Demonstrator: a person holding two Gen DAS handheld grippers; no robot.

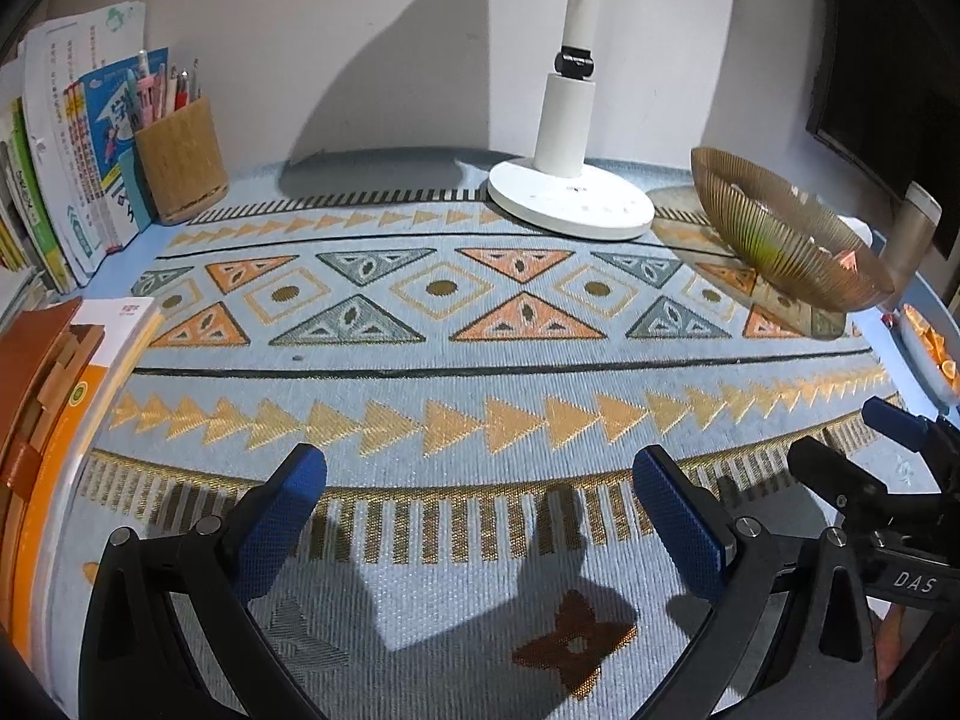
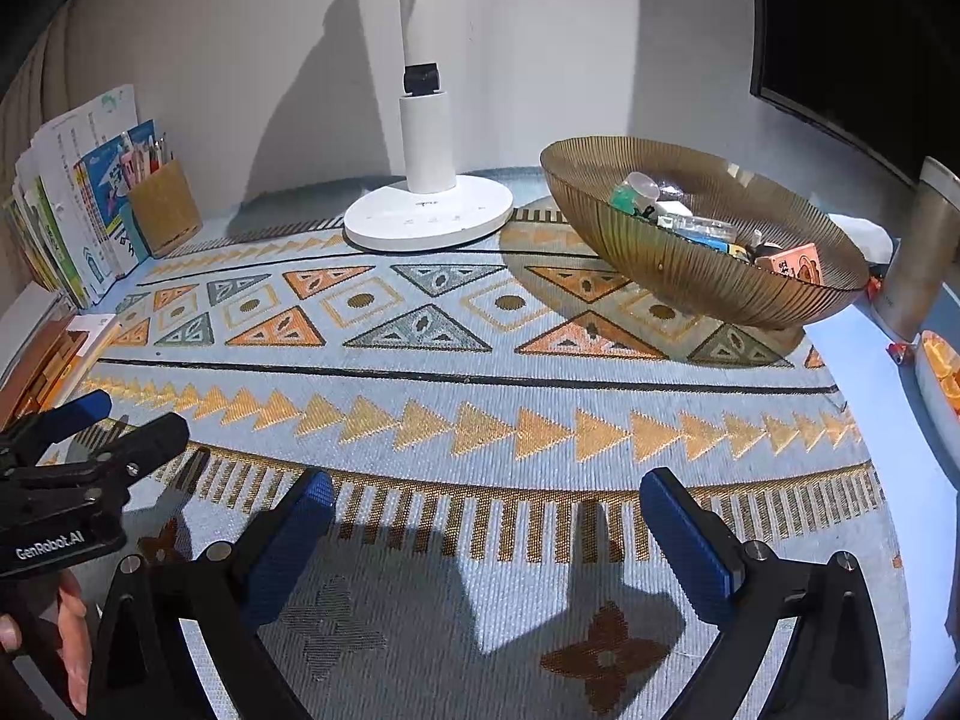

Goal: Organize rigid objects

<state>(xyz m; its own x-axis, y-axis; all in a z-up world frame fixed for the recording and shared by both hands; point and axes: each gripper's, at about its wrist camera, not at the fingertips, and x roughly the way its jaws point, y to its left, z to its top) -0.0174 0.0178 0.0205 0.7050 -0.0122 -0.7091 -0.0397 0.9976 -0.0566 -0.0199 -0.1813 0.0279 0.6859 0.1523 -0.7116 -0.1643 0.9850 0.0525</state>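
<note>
- The left gripper (image 1: 480, 498), black-framed with blue padded fingers, hangs low over the front strip of the pale blue woven mat with orange and grey triangles (image 1: 480, 372); its jaws are spread wide with only mat between them.
- The right gripper (image 2: 486, 510), of the same build, hangs over the same front strip, jaws likewise spread wide and holding nothing.
- Each gripper shows at the edge of the other's view, so the two sit side by side, close but apart.
- The ribbed amber glass bowl (image 2: 690, 276) stands on the mat's far right part, well beyond the right gripper.
- Inside the bowl lies a heap of small rigid objects (image 2: 678, 219): a teal piece, a clear plastic piece, a white block and, toward the bowl's right rim, a pink printed box (image 2: 792, 264). The finer ones are too small to name.
- Just left of the bowl, the white desk lamp with a round flat base (image 2: 429, 213) stands at the mat's far edge, its post rising out of view.
- Far left of the bowl, by the wall, a tan cylindrical pen holder (image 1: 180, 168) carries pens, and a row of upright books (image 1: 78, 180) leans just beside it.
- Nearer along the table's left edge, a stack of flat books, orange and white (image 1: 90, 378), lies with a brown wooden piece on it.
- Right of the bowl, a dull silver cylinder (image 2: 918, 264) stands on the bare blue table (image 2: 852, 348).
</note>
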